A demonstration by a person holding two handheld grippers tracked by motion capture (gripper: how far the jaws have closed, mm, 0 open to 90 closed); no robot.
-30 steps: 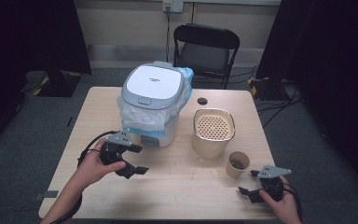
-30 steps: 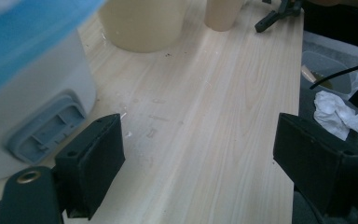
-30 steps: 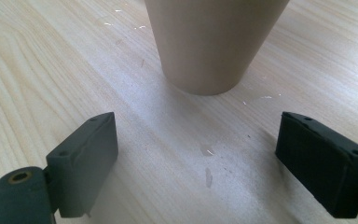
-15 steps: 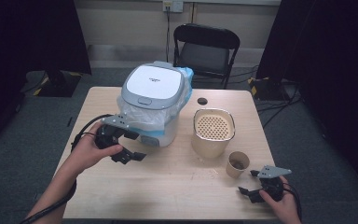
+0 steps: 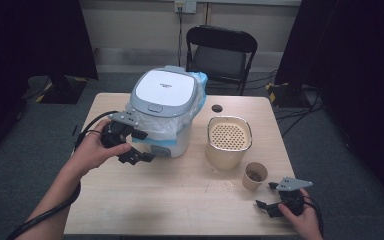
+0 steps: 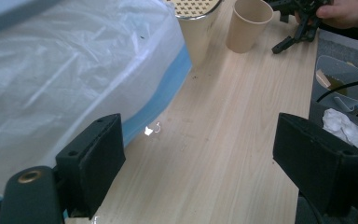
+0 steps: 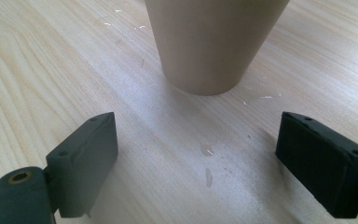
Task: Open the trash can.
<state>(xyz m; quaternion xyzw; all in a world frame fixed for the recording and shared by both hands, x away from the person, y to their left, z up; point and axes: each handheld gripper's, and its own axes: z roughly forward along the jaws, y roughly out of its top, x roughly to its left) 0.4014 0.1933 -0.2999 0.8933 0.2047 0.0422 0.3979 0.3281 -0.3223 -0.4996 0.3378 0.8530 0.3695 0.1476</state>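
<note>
A white appliance [image 5: 165, 107] with a grey lid, wrapped in clear plastic, stands at the back middle of the table. My left gripper [image 5: 142, 146] hovers at its front left corner, jaws apart and holding nothing. In the left gripper view the plastic-wrapped appliance [image 6: 65, 70] lies just left of the left gripper [image 6: 214, 154]. A tan paper cup [image 5: 255, 176] stands at the front right, beside a beige canister [image 5: 228, 140] with a perforated lid. My right gripper [image 5: 266, 195] rests low, a short way in front of the cup, open. The paper cup [image 7: 214, 42] stands just beyond the right gripper [image 7: 205, 158].
A small black disc [image 5: 216, 108] lies behind the canister. A black folding chair [image 5: 221, 52] stands past the table's far edge. Bare wood [image 5: 180, 200] runs between the two hands at the front. Off the table's edge sits a clear bin [image 6: 340, 79] with crumpled paper.
The left hand has lifted its gripper off the table and brought it up against the appliance's front left corner. The right hand has stayed where it was.
</note>
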